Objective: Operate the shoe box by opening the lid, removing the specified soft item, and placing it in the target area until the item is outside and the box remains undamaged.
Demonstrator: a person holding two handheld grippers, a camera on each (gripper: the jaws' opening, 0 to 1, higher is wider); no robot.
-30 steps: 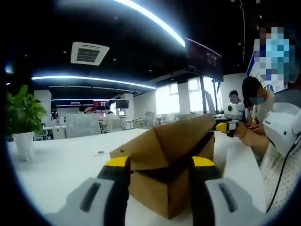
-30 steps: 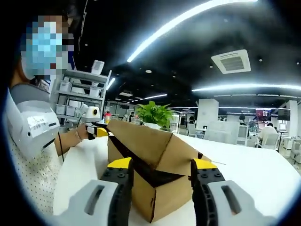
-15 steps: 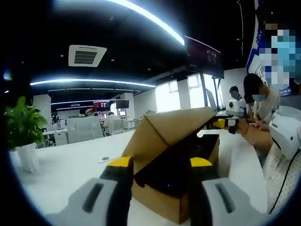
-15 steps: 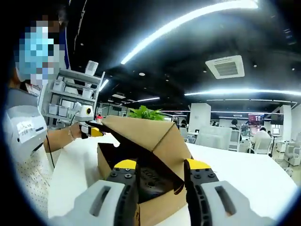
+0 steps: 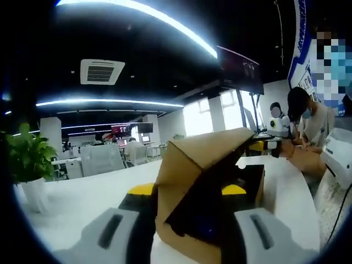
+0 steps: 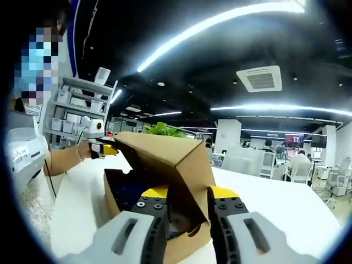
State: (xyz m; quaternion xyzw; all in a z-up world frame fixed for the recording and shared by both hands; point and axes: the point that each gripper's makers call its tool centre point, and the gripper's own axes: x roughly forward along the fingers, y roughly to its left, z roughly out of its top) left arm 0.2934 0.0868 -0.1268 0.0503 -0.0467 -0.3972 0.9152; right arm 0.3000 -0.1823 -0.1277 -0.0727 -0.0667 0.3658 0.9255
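- The shoe box [image 5: 220, 209] is plain brown cardboard, standing on the white surface [image 5: 82, 190] right in front of me.
- Its lid [image 6: 165, 157] is tilted up steeply, showing a dark inside; I cannot make out the contents.
- My left claw [image 5: 187, 192] pinches one lid corner.
- My right claw [image 6: 187, 193] pinches the opposite corner.

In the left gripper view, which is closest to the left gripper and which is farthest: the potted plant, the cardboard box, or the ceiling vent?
1. The cardboard box, right between the jaws of the left gripper.
2. The potted plant, off to the left on the white table.
3. The ceiling vent, high up and far behind.
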